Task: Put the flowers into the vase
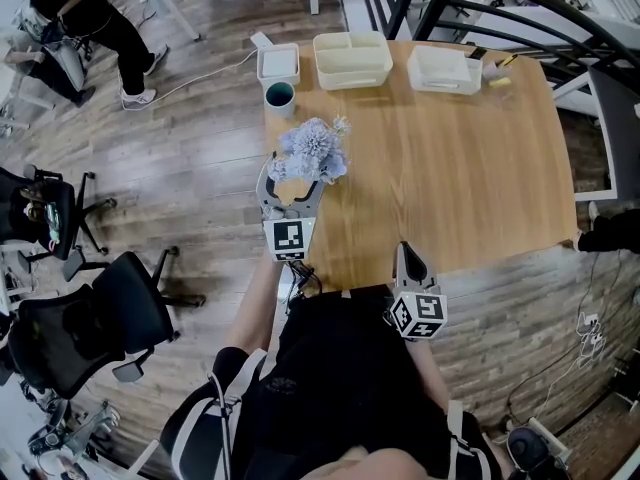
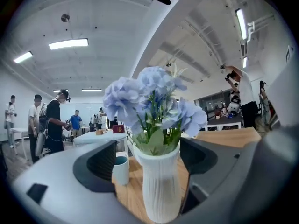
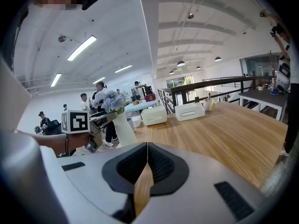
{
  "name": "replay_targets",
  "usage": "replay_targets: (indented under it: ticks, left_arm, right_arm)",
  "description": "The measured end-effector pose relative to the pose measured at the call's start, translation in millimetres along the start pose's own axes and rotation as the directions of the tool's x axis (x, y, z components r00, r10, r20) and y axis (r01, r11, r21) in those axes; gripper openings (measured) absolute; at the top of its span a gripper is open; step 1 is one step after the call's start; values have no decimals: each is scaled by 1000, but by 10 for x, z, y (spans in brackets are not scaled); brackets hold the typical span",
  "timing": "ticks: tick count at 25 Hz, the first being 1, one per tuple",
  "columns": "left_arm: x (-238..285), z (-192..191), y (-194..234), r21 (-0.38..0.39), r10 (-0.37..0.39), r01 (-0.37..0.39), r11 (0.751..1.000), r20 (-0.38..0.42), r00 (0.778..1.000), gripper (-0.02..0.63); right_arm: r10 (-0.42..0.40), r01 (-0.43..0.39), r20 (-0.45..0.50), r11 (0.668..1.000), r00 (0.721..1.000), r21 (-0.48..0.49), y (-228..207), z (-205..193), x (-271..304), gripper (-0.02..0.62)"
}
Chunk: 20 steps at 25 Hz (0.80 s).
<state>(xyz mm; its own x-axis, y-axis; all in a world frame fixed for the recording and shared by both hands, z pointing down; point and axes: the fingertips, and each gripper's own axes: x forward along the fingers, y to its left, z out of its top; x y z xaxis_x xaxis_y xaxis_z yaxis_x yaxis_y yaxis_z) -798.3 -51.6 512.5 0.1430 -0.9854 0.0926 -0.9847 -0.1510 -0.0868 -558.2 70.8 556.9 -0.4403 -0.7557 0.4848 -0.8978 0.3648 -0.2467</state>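
Flowers, pale blue with green leaves, stand in a ribbed white vase close to the left edge of the wooden tabletop; the remaining items are listed from the near edge outward. Right claw: at the near edge of the tabletop, jaws pressed together with nothing between them. Left claw: jaws spread wide to either side of the vase, with bare wood visible between each pad and the vase wall, so the vase stands on the tabletop on its own. From the head view the blooms hide the mouth of the vase. Just beyond the vase, a white cup with a teal interior; whether it holds anything cannot be told. Along the far edge, left to right: a small square white box; an open cream bin, its inside appearing bare; and a white box with its lid on, its contents unseen.
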Motion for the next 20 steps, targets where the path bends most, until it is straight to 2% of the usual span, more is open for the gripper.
replay_targets:
  ticks: [3,7,11,15,17,20]
  left_arm:
    - [-108,-64,8,-5,-1,1,1000,-24,1000,443]
    - [-197,-106,-62,-10,-49,49,999,-46,998,442]
    - [-575,-155,-166,-112,-107,99,989,-71,992,440]
    - [-1031,170,-549,-183,-198,196,963,6,980,419]
    - [-1192,434,-781,-200,-242,250,947,62,968,370]
    - [-1409,723,-1110,-260,-301,321,911,114,947,292]
  right_arm:
    - [4,-4,4,1000,1000,4,11,-3,-18,18]
    - [19,-19,9,1000,1000,-8,102,-22,-33,17]
    - [12,-11,18,1000,1000,-11,130,-45,-102,17]
    - [-4,4,6,1000,1000,2,128,-124,-161,17]
    - [-9,9,-3,1000,1000,4,176,-173,-200,17]
    - [-18,18,-13,1000,1000,2,230,-261,-292,17]
